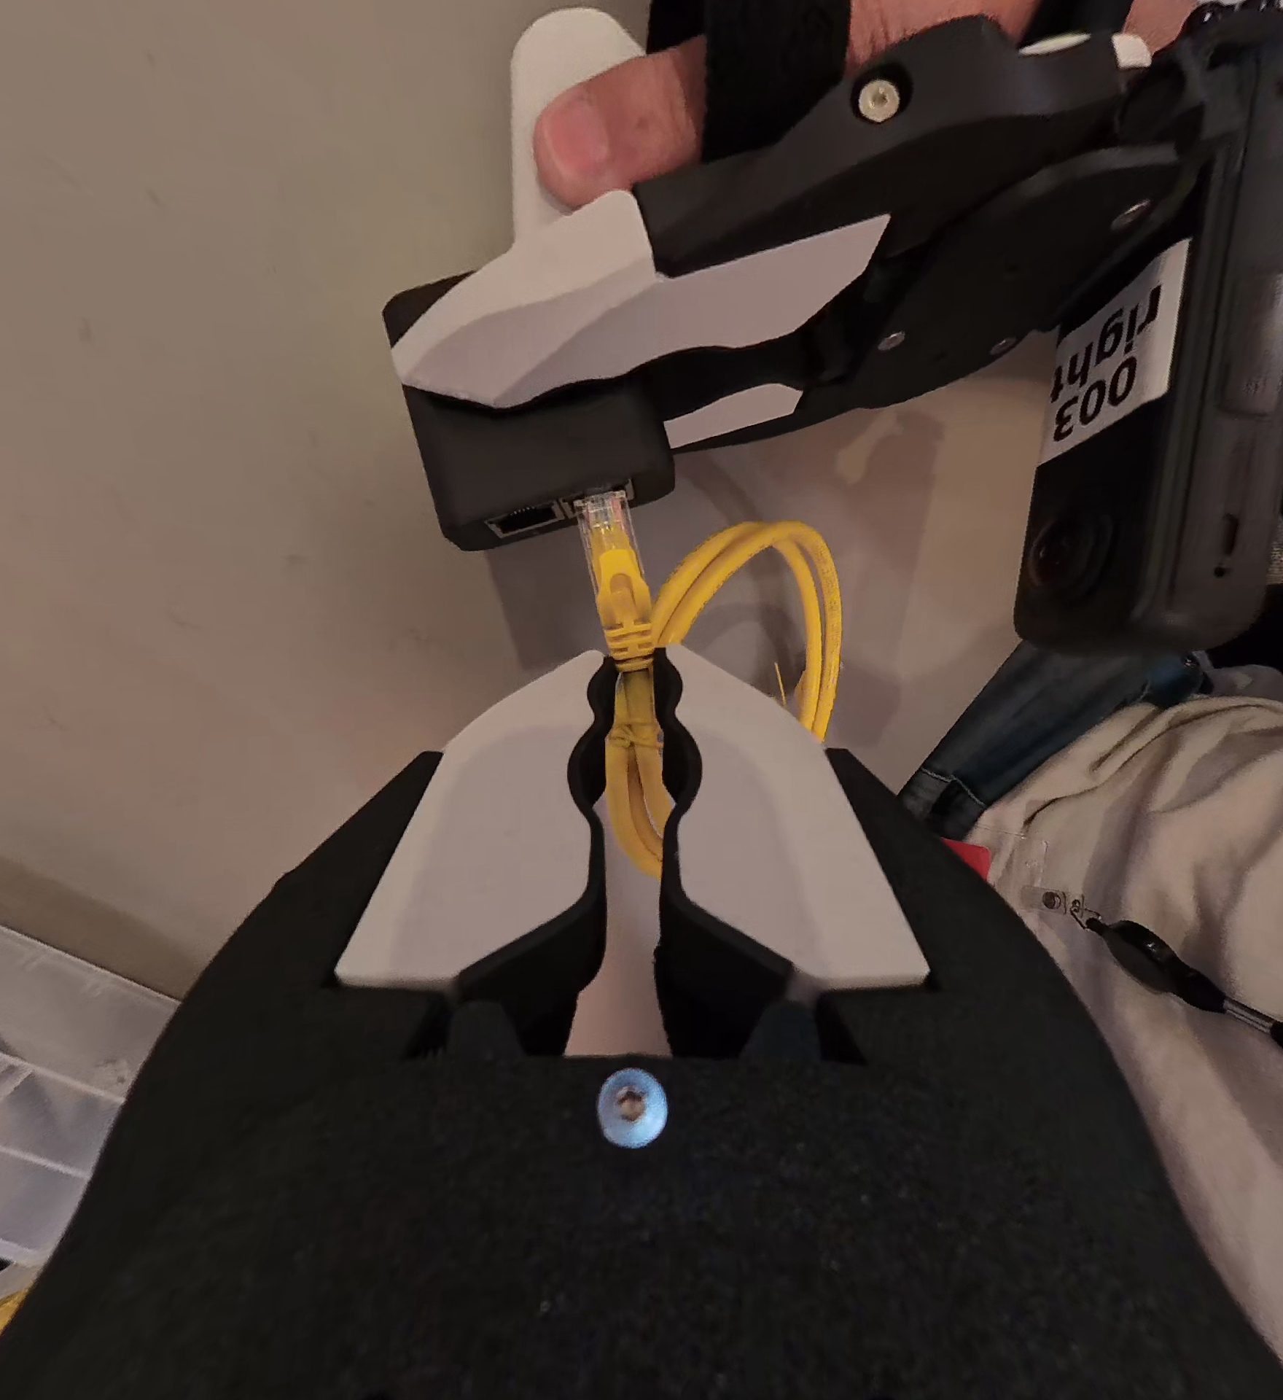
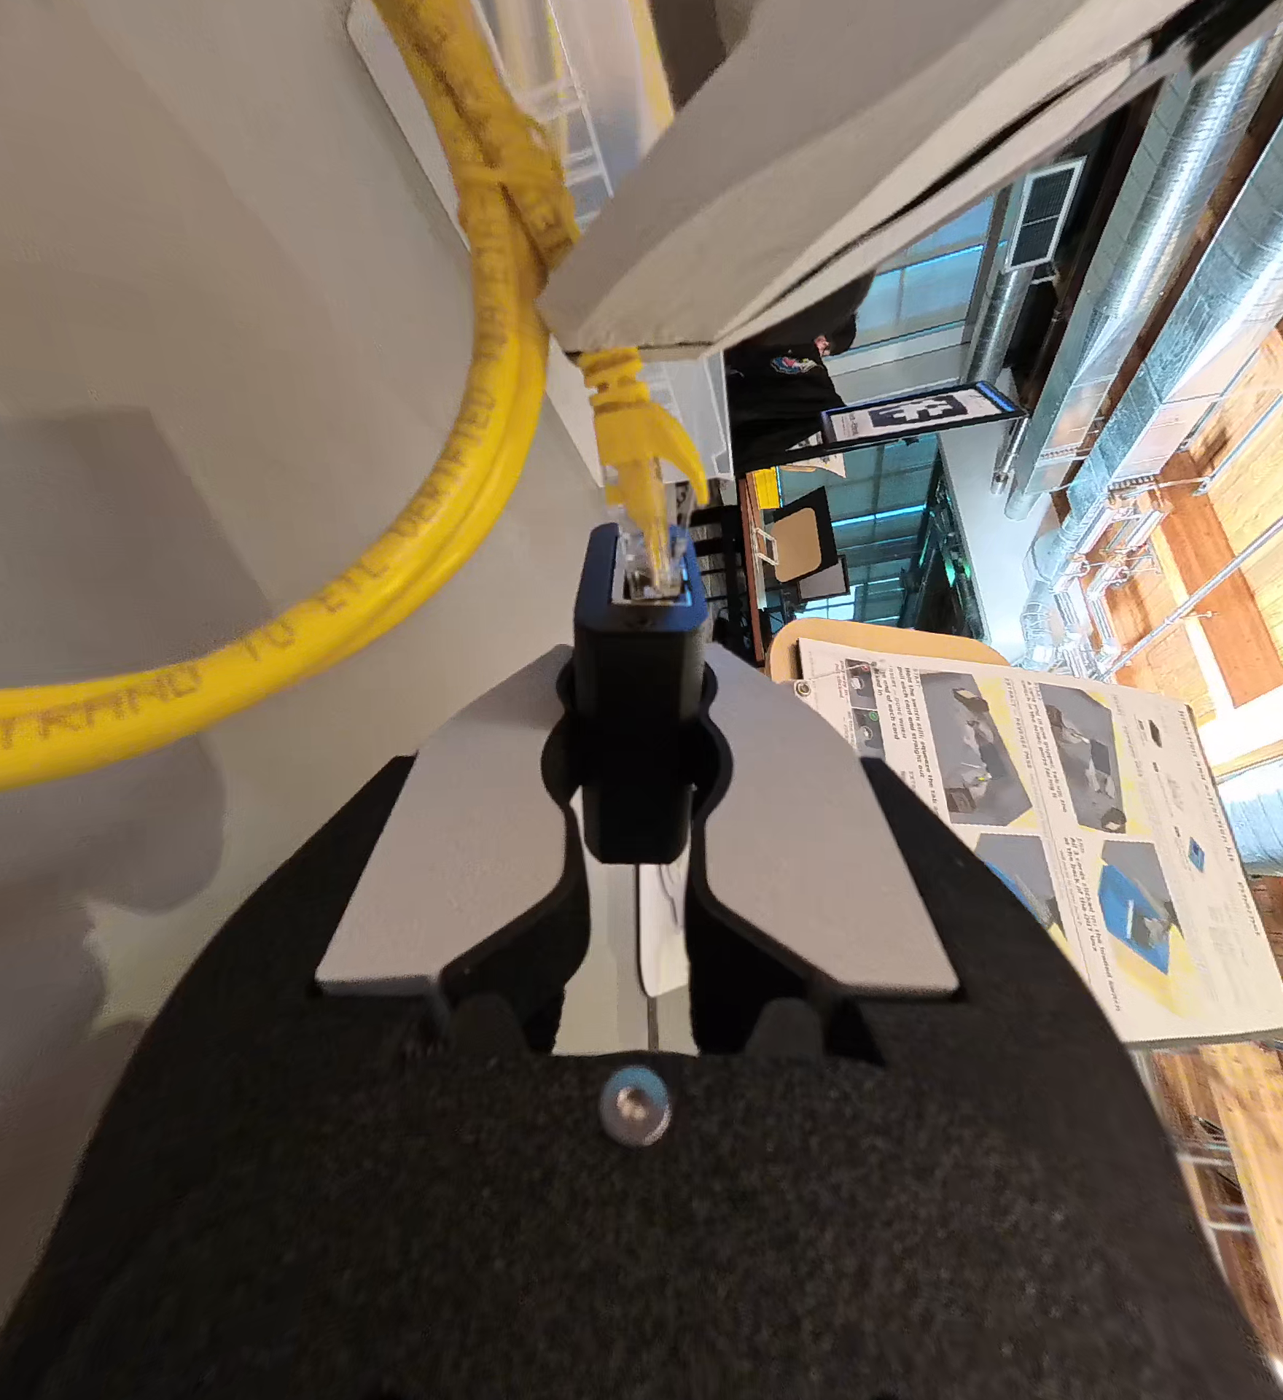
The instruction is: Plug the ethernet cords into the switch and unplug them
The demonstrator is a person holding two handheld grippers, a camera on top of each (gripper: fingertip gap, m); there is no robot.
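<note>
- Your left gripper (image 1: 635,667) is pinching a yellow ethernet cord (image 1: 775,576) just behind the ribbed boot, its black scalloped pads pressing on the bundled strands from both sides.
- The cord's clear plastic plug (image 1: 607,523) is sitting with its tip at the mouth of 1 port on the switch (image 1: 547,462); how deep it is seated, you cannot tell.
- Your right gripper (image 2: 637,727) is clamping the switch (image 2: 635,682), a small matte black box with rounded corners, its wavy pads pressing on both flat sides.
- A second port (image 1: 525,523) beside the plug is showing as a dark rectangular opening.
- The cord's glossy round jacket is looping in 2 strands to the right and is carrying printed lettering along its length.
- A white label (image 1: 1112,356) with black printing is sticking to the right gripper's housing.
- A smooth off-white table (image 1: 169,379) is lying beneath everything.
- A laminated instruction sheet (image 2: 1040,833) with photos and yellow and blue patches is leaning nearby, with ribbed metal ducts (image 2: 1191,227) and wooden planking (image 2: 1229,644) beyond.
</note>
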